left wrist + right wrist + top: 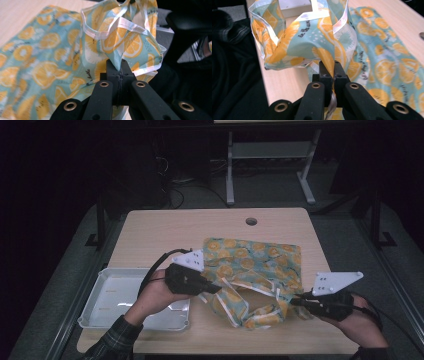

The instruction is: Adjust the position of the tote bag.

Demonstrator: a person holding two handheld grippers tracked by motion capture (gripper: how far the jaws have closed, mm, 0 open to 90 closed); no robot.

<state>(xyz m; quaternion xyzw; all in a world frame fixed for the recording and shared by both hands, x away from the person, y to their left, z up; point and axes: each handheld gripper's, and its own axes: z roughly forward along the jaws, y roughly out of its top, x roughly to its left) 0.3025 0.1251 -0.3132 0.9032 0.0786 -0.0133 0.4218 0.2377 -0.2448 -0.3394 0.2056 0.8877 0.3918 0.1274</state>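
Note:
A teal cloth bag printed with orange slices lies on the wooden table, its near edge lifted and bunched. My left gripper is shut on the bag's left near edge; in the left gripper view the fabric is pinched between the black jaws, with my left gripper below it. My right gripper is shut on the bag's right near edge; in the right gripper view the cloth rises from the closed jaws of my right gripper. White trim and straps hang between the two grips.
A white tray sits at the table's near left, under my left forearm. A round cable hole is near the far edge. Beyond the table stand a white desk frame and cables on the dark floor.

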